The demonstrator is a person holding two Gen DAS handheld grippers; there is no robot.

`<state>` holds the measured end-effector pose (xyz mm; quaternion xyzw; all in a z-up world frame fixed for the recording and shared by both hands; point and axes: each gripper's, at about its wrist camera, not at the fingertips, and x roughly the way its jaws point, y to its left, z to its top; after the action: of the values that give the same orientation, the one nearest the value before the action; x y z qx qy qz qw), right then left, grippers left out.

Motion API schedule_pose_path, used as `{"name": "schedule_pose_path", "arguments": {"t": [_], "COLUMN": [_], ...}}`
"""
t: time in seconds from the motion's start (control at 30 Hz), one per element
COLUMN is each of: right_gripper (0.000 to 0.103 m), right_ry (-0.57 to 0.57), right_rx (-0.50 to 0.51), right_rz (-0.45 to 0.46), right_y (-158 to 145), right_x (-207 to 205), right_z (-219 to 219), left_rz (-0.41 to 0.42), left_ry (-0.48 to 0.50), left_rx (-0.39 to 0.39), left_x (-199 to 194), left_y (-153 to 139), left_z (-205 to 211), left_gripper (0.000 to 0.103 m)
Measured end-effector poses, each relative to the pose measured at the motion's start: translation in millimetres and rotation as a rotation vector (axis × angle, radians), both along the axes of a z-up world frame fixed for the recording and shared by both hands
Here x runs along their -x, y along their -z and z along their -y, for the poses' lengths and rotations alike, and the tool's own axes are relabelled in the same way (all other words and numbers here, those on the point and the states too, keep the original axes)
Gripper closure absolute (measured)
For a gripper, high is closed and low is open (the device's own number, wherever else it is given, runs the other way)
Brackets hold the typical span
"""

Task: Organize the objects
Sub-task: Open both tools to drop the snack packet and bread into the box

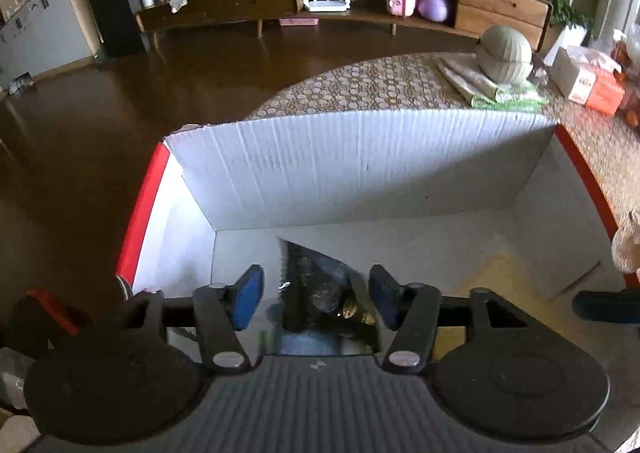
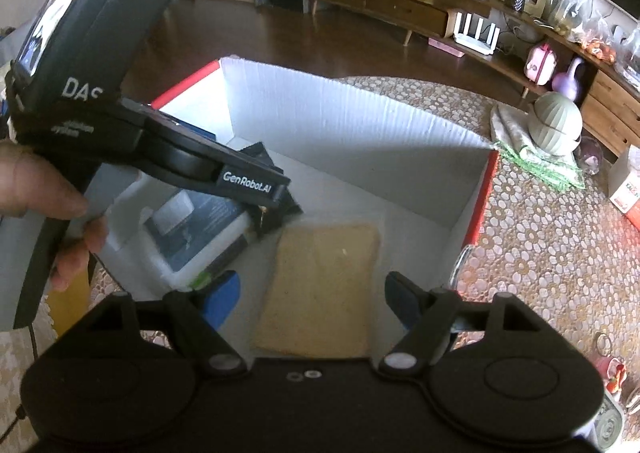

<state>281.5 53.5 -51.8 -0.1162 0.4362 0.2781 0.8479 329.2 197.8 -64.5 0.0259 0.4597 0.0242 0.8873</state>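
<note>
Two tools over the white box (image 1: pixel 360 173) on your patterned desk (image 2: pixel 540 245): your left tool (image 1: pixel 316 299) hangs inside it with fingers spread apart, a dark packet (image 1: pixel 320 285) lying loose between them on the box floor. Your right tool (image 2: pixel 312 299) hovers released above the tan sponge (image 2: pixel 324 289), which lies flat beside the packet.

The left gripper (image 2: pixel 276 213) hides most of the dark packet (image 1: pixel 320 285) lying in the white box (image 2: pixel 360 133), its print too blurred to read, while the plush toy (image 1: pixel 628 245) is cut by the frame edge.
</note>
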Motion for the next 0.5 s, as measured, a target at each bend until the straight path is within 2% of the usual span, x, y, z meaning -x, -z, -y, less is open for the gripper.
{"name": "schedule_pose_path", "arguments": {"t": [0.07, 0.5], "right_gripper": [0.023, 0.022], "right_ry": [0.000, 0.012], "right_rx": [-0.022, -0.102], "right_rz": [0.003, 0.040], "right_y": [-5, -40], "right_x": [3, 35], "right_z": [4, 41], "left_rz": [0.022, 0.123], "left_ry": [-0.005, 0.016], "left_rx": [0.008, 0.012], "left_x": [3, 41], "left_y": [-4, -45], "left_z": [-1, 14], "left_gripper": [0.033, 0.033]}}
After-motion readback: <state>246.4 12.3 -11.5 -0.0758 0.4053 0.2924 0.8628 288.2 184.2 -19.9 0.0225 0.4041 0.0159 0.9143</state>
